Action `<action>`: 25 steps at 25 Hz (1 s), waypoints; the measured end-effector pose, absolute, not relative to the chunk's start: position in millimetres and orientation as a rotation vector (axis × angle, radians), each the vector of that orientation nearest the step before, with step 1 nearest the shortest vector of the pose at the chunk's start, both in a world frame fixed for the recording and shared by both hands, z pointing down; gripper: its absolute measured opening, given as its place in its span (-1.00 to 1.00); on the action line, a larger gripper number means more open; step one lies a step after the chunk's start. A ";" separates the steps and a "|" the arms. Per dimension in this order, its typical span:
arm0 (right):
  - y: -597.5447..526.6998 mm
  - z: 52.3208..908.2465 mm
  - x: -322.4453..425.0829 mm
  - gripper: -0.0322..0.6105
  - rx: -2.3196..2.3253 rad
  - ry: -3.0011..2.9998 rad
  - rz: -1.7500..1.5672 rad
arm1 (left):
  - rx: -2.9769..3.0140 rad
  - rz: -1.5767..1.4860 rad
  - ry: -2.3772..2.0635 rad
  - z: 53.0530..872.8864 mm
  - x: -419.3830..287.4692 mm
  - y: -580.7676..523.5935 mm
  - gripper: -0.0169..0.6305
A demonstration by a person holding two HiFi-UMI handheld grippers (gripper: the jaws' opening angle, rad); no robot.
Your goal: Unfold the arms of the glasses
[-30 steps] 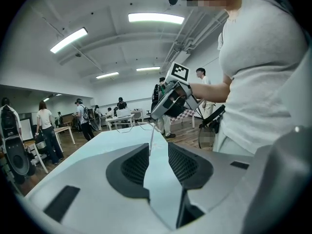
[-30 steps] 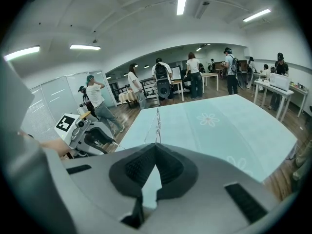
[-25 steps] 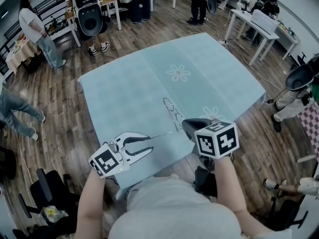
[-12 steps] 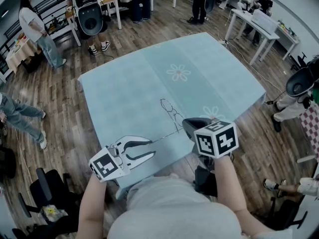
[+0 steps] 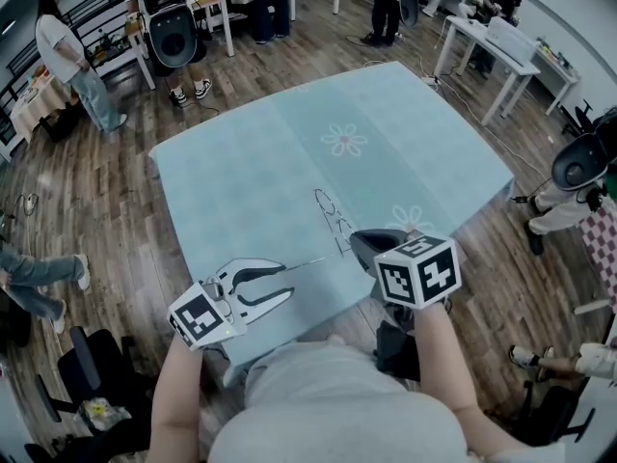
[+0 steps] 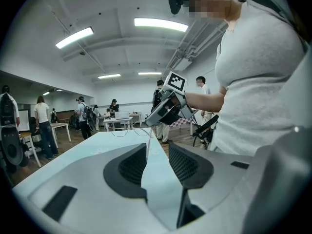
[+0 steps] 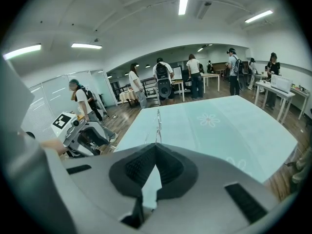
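Thin wire-framed glasses (image 5: 331, 215) lie on the light blue tablecloth (image 5: 251, 172), near its front edge. My right gripper (image 5: 355, 244) is shut on the near end of the frame; in the right gripper view the glasses (image 7: 158, 121) stick out straight ahead of the closed jaw tips (image 7: 156, 146). One thin arm (image 5: 313, 260) is swung out to the left and runs into my left gripper (image 5: 287, 280). In the left gripper view that arm (image 6: 147, 143) passes between the jaws, which stand apart with no pad pressing on it. The right gripper (image 6: 155, 121) shows just beyond.
The table's front edge (image 5: 289, 331) runs right under both grippers. Wooden floor surrounds the table. Several people (image 5: 72, 61) stand at the back left, white tables (image 5: 501, 51) at the back right, and a black chair (image 5: 92, 374) at the lower left.
My left gripper has rolled a little around the arm and barely shifted. The right gripper and the glasses stay where they were. A person at the left edge has walked on.
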State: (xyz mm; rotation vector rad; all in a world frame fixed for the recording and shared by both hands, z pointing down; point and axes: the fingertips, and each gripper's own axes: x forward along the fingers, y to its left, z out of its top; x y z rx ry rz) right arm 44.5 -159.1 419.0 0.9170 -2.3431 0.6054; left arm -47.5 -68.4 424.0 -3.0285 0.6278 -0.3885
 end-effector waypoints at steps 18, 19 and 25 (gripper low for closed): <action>-154.3 423.1 38.9 -0.88 0.870 -2.356 0.593 | -3.000 -0.293 0.839 396.9 -70.2 -114.0 -0.34; -154.1 423.0 38.5 -0.88 0.868 -2.358 0.593 | -2.997 -0.296 0.844 396.8 -69.1 -116.4 -0.34; -155.5 419.3 36.7 -0.88 0.868 -2.367 0.588 | -3.007 -0.331 0.891 396.1 -58.0 -131.5 -0.34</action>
